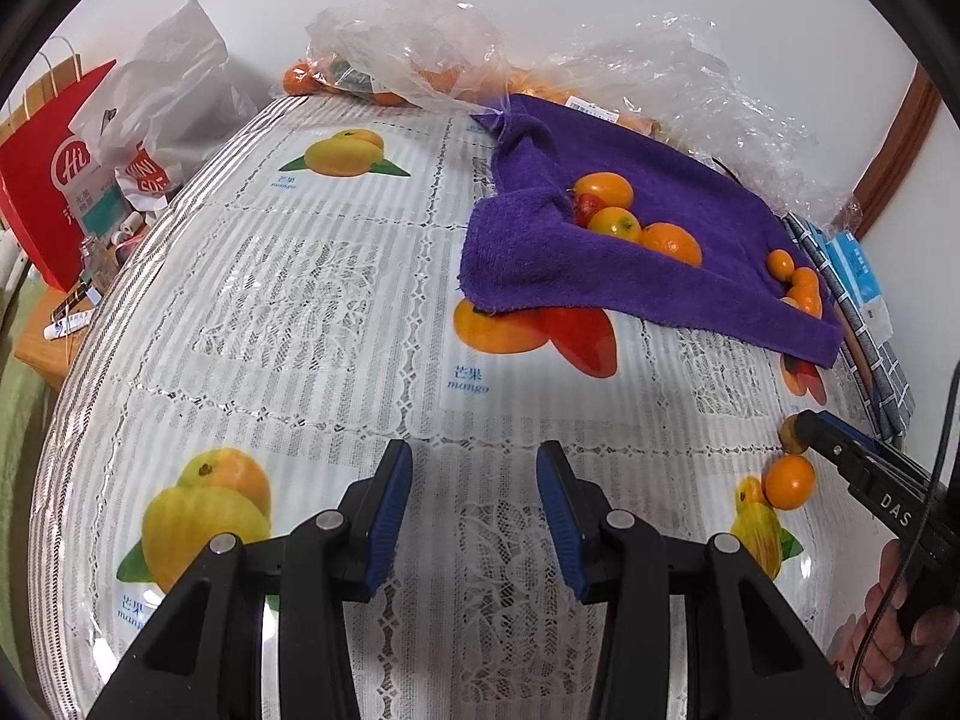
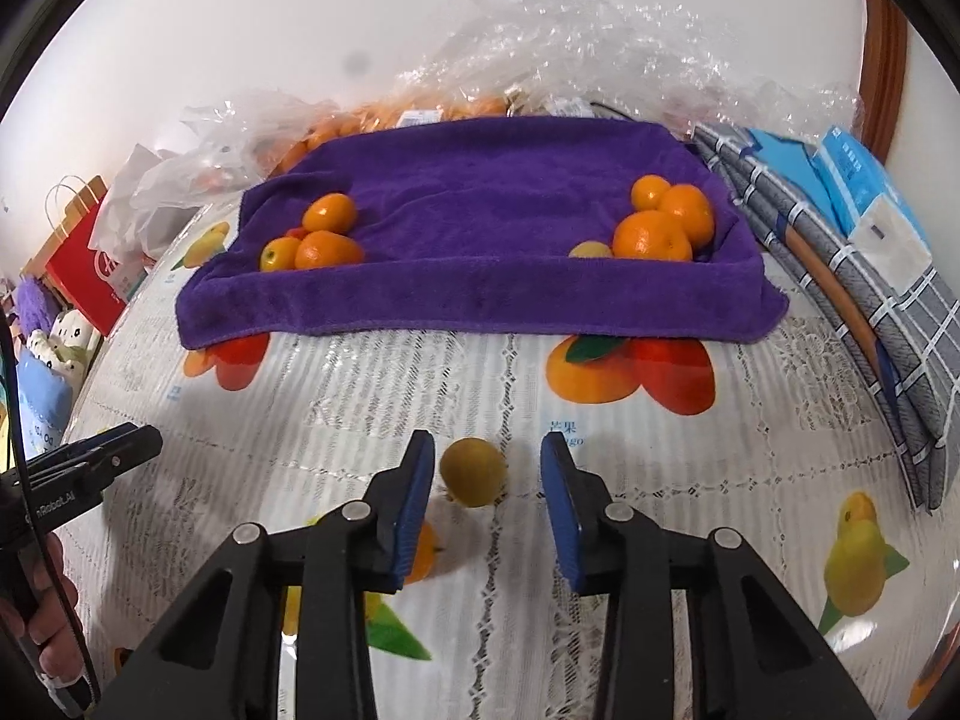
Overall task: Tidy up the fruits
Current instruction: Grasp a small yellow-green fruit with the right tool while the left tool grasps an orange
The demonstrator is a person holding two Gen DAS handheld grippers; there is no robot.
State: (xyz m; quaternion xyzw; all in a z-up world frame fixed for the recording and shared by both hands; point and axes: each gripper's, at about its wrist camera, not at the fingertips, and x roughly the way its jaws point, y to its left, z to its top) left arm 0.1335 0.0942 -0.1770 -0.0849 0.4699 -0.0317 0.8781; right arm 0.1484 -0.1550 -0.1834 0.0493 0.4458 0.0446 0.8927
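Note:
A purple towel lies at the back of the table with two small piles of orange fruit: one on its left and one on its right. A yellowish round fruit sits on the tablecloth between the fingers of my open right gripper, apart from both pads. A second orange fruit lies partly hidden under its left finger. In the left wrist view the towel is ahead right, and my left gripper is open and empty over the tablecloth. The right gripper shows there beside an orange fruit.
Crinkled clear plastic bags with more oranges sit behind the towel by the wall. A folded grey checked cloth and blue packets lie to the right. A red paper bag and white bags stand off the table's left.

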